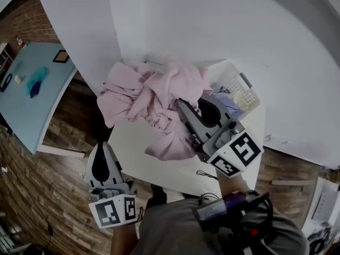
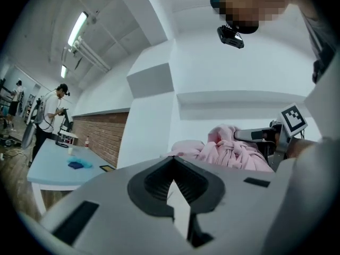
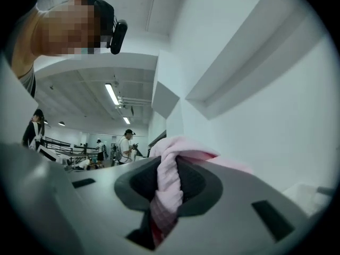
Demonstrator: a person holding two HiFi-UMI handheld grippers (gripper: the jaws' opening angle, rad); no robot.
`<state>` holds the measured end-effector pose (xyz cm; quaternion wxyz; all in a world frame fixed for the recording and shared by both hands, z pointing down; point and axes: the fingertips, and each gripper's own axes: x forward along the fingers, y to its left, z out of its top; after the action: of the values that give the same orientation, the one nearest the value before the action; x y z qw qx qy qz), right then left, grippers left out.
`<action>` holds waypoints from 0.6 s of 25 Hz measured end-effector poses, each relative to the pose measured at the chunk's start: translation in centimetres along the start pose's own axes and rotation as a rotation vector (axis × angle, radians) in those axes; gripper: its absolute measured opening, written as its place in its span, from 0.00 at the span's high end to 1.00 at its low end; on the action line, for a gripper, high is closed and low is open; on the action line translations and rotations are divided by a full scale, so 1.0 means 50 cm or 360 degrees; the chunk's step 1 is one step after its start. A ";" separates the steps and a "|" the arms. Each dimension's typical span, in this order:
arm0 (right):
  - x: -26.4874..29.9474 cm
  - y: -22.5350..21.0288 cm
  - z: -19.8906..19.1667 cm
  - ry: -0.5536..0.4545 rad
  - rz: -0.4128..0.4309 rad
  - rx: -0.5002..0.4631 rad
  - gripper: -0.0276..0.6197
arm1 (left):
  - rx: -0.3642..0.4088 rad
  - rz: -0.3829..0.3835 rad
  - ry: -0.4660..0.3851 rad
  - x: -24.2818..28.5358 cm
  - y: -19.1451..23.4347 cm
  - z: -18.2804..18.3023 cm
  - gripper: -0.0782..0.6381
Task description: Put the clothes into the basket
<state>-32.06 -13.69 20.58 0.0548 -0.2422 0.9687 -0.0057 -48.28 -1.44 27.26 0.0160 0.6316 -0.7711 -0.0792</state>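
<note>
**Flat cool light, heavy fisheye**

Ceiling strip lights (image 2: 78,29) at ten o'clock in the left gripper view throw bright, even light. The white wall (image 1: 212,20) looks washed, without hard glare. Shadows are soft. Both gripper views bow toward the rims, corners black, nearest foreground out of focus.

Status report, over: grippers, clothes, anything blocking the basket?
Left gripper empty, jaws together. Right gripper shut on pink garment. Garment bunched beside basket, not in. Nothing blocking.
</note>
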 end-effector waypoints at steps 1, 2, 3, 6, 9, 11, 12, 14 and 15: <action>-0.021 -0.023 0.009 0.0003 -0.0064 -0.0023 0.84 | -0.0005 -0.0039 -0.0003 0.004 -0.018 0.000 0.88; -0.049 -0.054 0.016 0.0005 -0.0140 -0.0045 0.84 | -0.0005 -0.0087 -0.0005 0.013 -0.045 -0.001 0.88; -0.081 -0.091 0.022 0.0008 -0.0223 -0.0063 0.84 | -0.0001 -0.0141 -0.0006 0.024 -0.077 -0.002 0.88; -0.169 -0.195 0.012 0.0062 -0.0445 -0.0091 0.84 | 0.0013 -0.0266 0.0018 0.046 -0.167 -0.010 0.88; -0.218 -0.261 -0.040 0.0209 -0.0603 -0.0088 0.82 | 0.0016 -0.0309 0.0067 0.044 -0.213 -0.030 0.88; -0.233 -0.282 -0.070 0.0297 -0.0659 -0.0094 0.75 | 0.0019 -0.0318 0.0093 0.042 -0.225 -0.042 0.88; -0.238 -0.286 -0.076 0.0317 -0.0670 -0.0108 0.70 | 0.0022 -0.0319 0.0101 0.042 -0.230 -0.047 0.88; -0.247 -0.284 -0.077 0.0329 -0.0664 -0.0142 0.63 | 0.0029 -0.0317 0.0114 0.038 -0.238 -0.053 0.88; -0.252 -0.280 -0.075 0.0328 -0.0655 -0.0153 0.63 | 0.0035 -0.0318 0.0118 0.036 -0.244 -0.055 0.88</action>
<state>-14.85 -20.17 26.13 -0.0581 -0.4349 0.8986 0.0048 -36.46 -5.77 28.12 0.0297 0.7079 -0.7040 -0.0486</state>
